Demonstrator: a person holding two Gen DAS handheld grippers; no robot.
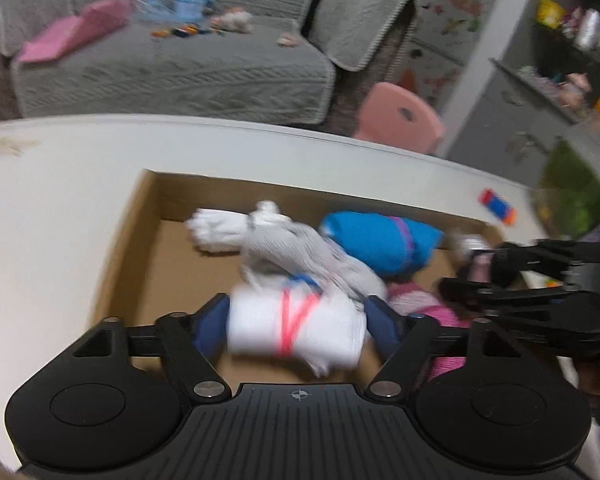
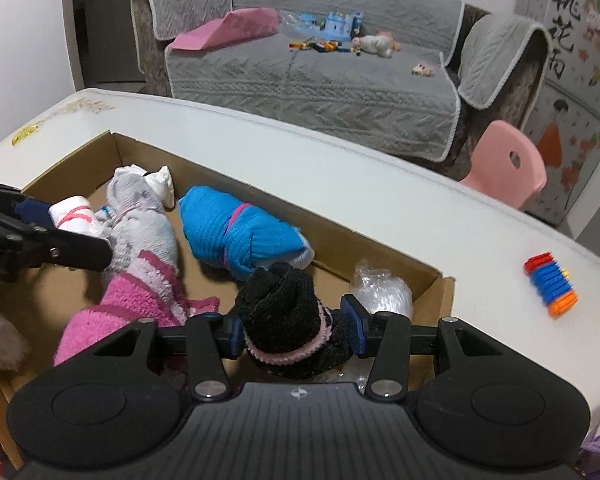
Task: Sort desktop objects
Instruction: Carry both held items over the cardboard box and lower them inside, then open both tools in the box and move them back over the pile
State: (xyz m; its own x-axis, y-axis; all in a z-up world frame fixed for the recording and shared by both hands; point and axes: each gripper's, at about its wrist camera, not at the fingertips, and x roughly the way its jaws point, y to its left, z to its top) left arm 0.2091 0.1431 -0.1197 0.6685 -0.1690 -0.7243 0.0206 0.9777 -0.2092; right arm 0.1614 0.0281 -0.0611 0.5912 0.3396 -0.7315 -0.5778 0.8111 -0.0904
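An open cardboard box (image 1: pixel 148 208) (image 2: pixel 148 148) on the white table holds rolled socks. A white sock roll with pink stripes (image 1: pixel 300 332) (image 2: pixel 72 214) sits between the fingers of my left gripper (image 1: pixel 296 304) over the box's near side. The picture is blurred, and the right pad seems just clear of the roll. My right gripper (image 2: pixel 292 316) is shut on a black sock roll with pink trim (image 2: pixel 284 312), held above the box's right part. In the box lie a grey sock (image 2: pixel 140 216), a blue roll (image 2: pixel 236 232) and a fuzzy pink sock (image 2: pixel 132 300).
A crumpled clear plastic bag (image 2: pixel 384 288) lies in the box's right corner. A small stack of red, blue and orange toy pieces (image 2: pixel 550 284) (image 1: pixel 498 204) rests on the table to the right. Beyond the table stand a pink chair (image 2: pixel 504 168) and a grey sofa (image 2: pixel 300 68).
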